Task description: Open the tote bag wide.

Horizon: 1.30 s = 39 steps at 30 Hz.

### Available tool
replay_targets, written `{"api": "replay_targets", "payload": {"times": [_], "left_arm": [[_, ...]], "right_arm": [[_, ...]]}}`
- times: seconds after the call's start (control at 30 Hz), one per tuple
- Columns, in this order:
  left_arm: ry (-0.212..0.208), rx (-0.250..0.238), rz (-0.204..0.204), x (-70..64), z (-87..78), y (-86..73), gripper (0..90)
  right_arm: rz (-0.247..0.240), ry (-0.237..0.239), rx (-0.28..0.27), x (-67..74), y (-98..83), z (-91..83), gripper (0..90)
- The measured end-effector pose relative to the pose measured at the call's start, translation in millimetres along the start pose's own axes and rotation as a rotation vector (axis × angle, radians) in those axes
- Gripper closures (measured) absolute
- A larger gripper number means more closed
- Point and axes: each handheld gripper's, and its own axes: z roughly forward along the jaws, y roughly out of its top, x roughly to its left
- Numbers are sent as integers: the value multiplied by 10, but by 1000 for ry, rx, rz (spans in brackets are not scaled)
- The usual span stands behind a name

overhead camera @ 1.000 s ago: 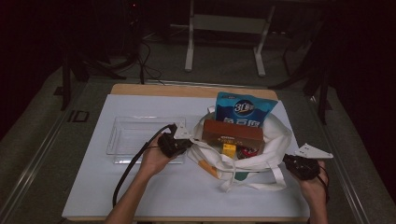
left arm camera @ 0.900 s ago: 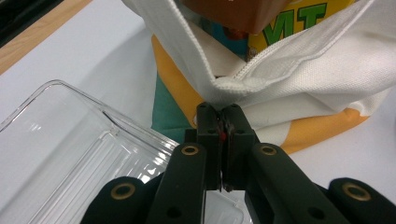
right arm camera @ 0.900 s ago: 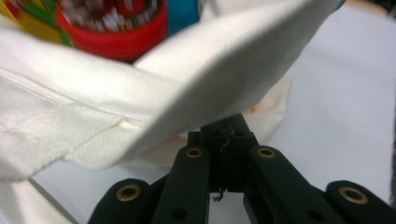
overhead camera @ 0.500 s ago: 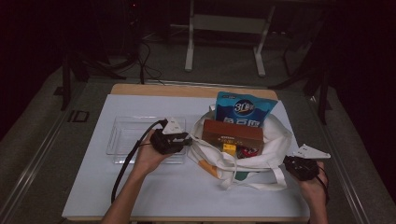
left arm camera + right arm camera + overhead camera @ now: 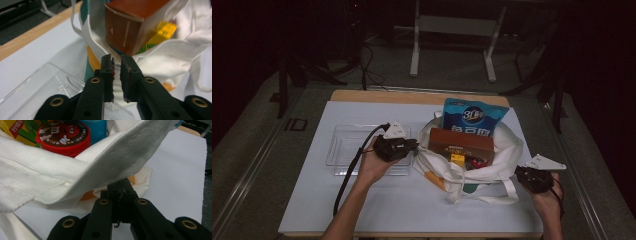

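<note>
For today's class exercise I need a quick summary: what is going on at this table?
A person holds a gripper in each hand at a white tote bag full of snacks. The left gripper, jaws just closing with a narrow gap, sits at the bag's edge below a brown box, beside a clear tray. The right gripper is shut, right at the bag's fabric. A blue packet stands at the back.
</note>
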Motion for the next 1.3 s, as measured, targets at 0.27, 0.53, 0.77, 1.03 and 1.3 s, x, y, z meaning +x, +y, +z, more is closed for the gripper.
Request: {"api": "replay_targets", "payload": {"times": [0.27, 0.53, 0.77, 1.03, 1.3], "left_arm": [[1, 114, 61, -141, 261, -45, 829], [-9, 146, 48, -177, 386, -56, 825], [-5, 139, 38, -155, 332, -68, 799], [-23, 51, 44, -63, 110, -59, 708], [-21, 35, 31, 24, 34, -86, 647]], "right_arm": [[5, 3, 24, 12, -59, 97, 900], [0, -4, 75, 29, -131, 192, 900], [9, 1, 71, 19, -147, 187, 897], [85, 4, -11, -34, -214, 64, 785], [117, -8, -4, -44, -333, 102, 724]]}}
